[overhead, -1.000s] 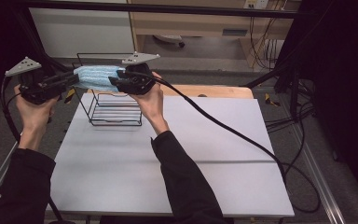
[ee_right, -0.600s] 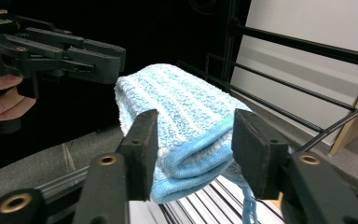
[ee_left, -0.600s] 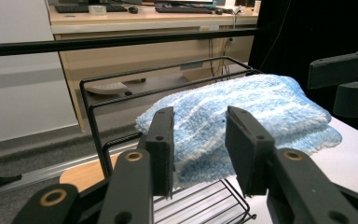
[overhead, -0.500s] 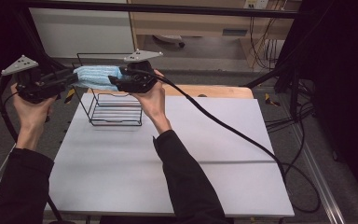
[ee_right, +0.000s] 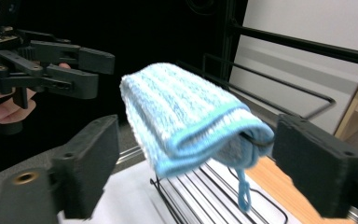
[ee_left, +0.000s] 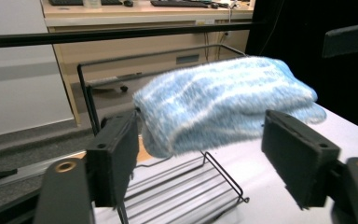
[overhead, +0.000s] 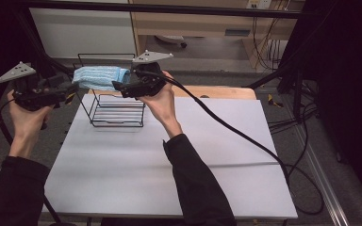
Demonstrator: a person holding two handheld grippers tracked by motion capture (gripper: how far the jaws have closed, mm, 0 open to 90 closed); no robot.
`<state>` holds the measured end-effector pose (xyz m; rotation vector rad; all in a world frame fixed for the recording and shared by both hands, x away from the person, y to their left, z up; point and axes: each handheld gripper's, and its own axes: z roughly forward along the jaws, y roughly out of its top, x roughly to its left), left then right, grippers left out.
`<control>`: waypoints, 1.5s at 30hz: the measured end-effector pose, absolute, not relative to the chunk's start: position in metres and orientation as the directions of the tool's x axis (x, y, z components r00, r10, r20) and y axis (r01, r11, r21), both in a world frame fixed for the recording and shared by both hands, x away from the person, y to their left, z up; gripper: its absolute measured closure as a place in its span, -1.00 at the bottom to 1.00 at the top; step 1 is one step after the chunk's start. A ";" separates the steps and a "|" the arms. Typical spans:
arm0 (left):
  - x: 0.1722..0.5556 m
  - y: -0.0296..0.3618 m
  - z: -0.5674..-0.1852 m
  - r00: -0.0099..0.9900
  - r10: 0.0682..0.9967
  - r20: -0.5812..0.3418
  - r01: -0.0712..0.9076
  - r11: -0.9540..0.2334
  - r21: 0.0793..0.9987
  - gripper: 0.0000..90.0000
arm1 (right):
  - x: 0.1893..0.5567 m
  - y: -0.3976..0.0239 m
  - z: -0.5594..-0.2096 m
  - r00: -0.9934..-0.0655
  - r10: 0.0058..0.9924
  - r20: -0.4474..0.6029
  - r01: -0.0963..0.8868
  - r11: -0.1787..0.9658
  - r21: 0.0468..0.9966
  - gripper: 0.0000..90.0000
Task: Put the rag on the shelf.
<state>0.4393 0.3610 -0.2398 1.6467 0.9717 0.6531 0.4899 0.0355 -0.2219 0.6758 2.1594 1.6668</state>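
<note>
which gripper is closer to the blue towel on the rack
Right, narrowly. The right gripper sits right at one end of the blue towel, jaws open. The left gripper is open just off the other end, slightly lower.

A white table [overhead: 217, 155] fills the lower frame. Behind it, a wooden desk [overhead: 193, 21] stands upper centre, a grey floor [overhead: 217, 66] beneath; cables [overhead: 283, 117] trail right.

No legible text, label, brand, number or sign on anything here.
</note>
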 end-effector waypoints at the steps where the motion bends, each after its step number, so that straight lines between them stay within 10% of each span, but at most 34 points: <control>1: 0.438 0.361 -0.242 0.519 0.853 -0.053 0.276 -0.108 0.955 -0.48 | 0.489 0.032 -0.223 -0.832 0.554 0.028 0.169 0.204 0.964 -0.73; 12: 0.419 0.345 -0.269 0.535 0.845 -0.016 0.303 -0.175 0.937 -0.80 | 0.475 -0.020 -0.238 -0.818 0.573 0.048 0.211 0.221 0.952 -0.94; 45: 0.371 0.301 -0.422 0.623 0.779 -0.075 0.452 -0.281 0.847 -0.78 | 0.389 -0.237 -0.402 -0.700 0.692 0.180 0.437 0.215 0.873 -0.99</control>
